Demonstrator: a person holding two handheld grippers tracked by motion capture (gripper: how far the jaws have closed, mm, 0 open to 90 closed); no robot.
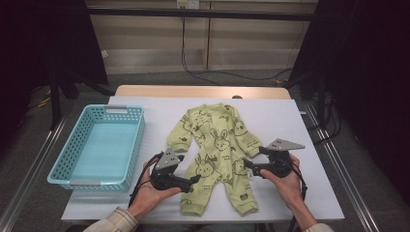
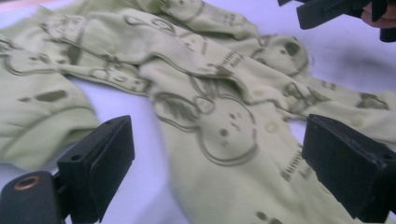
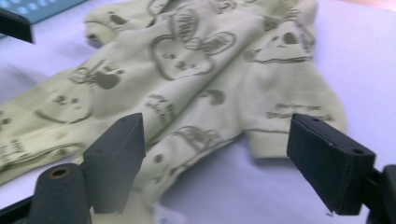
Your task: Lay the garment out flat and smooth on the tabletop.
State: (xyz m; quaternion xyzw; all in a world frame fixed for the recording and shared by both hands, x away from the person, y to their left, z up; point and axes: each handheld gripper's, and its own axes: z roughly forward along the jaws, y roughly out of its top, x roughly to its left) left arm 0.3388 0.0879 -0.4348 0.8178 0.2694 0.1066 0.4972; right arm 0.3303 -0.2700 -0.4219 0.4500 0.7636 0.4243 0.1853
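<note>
Flat on the white-covered bench [image 1: 290, 121] lies a pale yellow-green baby romper of soft knit cloth [image 1: 215, 145], roughly at the middle, its neck toward the far edge and its two legs toward the person. It is printed all over with dark olive outline drawings of rabbits and bears plus small lettering, and a row of round snap buttons runs down the front. The sleeves are folded in over the chest, and the cloth is rumpled with shallow creases; cuffs at sleeves and legs are ribbed.

The left tongs [image 1: 194, 181] sit just beside the romper's left leg, jaws spread wide with nothing pinched; in the left gripper view the romper [image 2: 219, 126] lies beyond and between the open jaws. The right tongs [image 1: 247, 166] are at the romper's right edge, likewise spread and empty, the folded sleeve ahead of them in the right gripper view [image 3: 205, 70].

A light blue perforated plastic basket [image 1: 138, 140] stands well left of the romper.
</note>
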